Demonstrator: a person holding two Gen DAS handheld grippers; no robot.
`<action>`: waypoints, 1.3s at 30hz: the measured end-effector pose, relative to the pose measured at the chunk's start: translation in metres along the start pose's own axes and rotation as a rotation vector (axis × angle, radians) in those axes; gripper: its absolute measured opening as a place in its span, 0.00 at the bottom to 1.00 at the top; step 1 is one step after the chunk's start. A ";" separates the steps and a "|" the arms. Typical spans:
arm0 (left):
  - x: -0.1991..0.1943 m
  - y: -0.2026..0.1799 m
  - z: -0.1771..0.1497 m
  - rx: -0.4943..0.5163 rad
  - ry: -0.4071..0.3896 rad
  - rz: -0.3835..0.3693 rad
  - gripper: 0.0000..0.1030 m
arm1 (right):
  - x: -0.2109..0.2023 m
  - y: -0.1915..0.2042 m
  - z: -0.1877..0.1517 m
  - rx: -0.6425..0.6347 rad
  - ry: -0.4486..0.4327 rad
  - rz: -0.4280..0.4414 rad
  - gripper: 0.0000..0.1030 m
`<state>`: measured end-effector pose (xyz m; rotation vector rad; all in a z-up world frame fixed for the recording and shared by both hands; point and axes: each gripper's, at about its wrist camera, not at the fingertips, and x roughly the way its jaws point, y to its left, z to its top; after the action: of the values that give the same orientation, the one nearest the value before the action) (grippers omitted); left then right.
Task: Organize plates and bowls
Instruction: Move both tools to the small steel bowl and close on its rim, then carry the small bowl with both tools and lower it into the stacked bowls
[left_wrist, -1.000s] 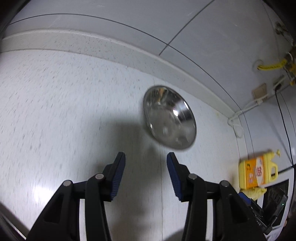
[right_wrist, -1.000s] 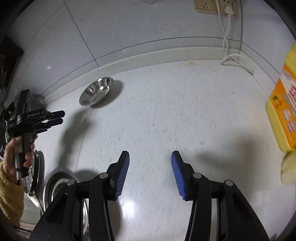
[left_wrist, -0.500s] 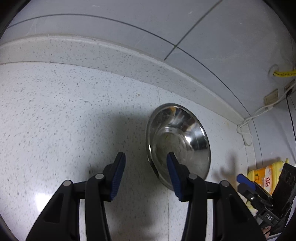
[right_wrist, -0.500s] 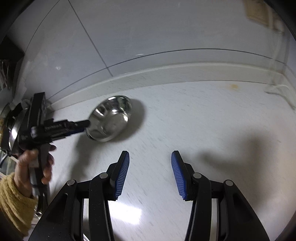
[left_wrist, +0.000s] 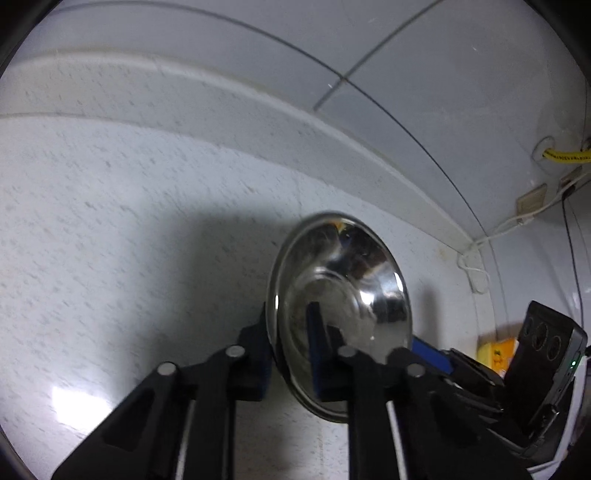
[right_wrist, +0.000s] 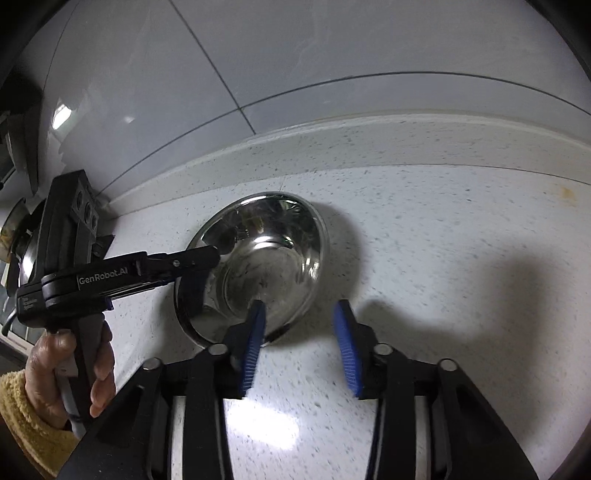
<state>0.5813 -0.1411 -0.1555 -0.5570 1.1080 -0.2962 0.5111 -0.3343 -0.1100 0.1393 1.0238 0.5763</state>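
Left wrist view shows me my left hand-held gripper (left_wrist: 290, 345) closing on the near rim of the steel bowl (left_wrist: 354, 291), one finger inside it and one outside. The bowl sits on the speckled desk (left_wrist: 110, 240), near the wall tiles (left_wrist: 258, 74) behind it. My right hand-held gripper (right_wrist: 299, 343) is closing on nothing, its left finger (right_wrist: 253, 339) over the bowl's front edge.
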 end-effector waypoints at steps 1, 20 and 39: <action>0.001 -0.001 -0.002 0.006 0.006 -0.007 0.12 | 0.000 0.001 -0.002 -0.007 0.003 0.006 0.24; -0.040 -0.068 -0.075 0.020 0.106 -0.119 0.08 | -0.096 0.003 -0.067 0.021 0.019 -0.040 0.19; -0.193 -0.086 -0.224 0.029 0.096 -0.187 0.08 | -0.246 0.090 -0.175 0.064 -0.053 -0.034 0.19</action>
<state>0.3007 -0.1791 -0.0347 -0.6276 1.1445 -0.5053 0.2347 -0.4114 0.0198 0.1919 0.9919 0.5068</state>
